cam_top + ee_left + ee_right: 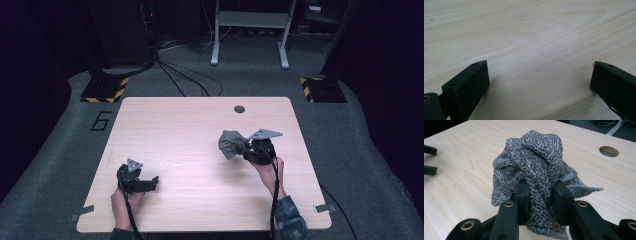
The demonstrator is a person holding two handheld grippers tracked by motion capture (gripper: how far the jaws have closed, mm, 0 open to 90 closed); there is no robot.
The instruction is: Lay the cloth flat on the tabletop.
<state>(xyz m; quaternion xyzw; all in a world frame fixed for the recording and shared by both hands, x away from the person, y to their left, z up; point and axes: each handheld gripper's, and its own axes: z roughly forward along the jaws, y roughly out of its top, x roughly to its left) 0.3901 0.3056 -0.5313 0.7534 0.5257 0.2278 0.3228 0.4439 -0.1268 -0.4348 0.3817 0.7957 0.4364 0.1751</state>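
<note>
A crumpled grey knitted cloth (230, 143) hangs bunched above the right half of the light wooden table (200, 120). My right gripper (246, 147) is shut on it, and in the right gripper view the cloth (536, 162) is squeezed between the two black fingers (522, 197) and rises above them. Near the front left of the table my left gripper (150, 183) rests low, its jaws wide apart. The left gripper view shows bare wood between the fingertips (475, 80) of my left gripper (539, 77).
A round cable hole (239, 109) sits near the table's far edge, also seen in the right gripper view as the hole (609, 151). Beyond the table lie grey carpet, cables, a desk frame (250, 30) and two hazard-striped stand bases (105, 90).
</note>
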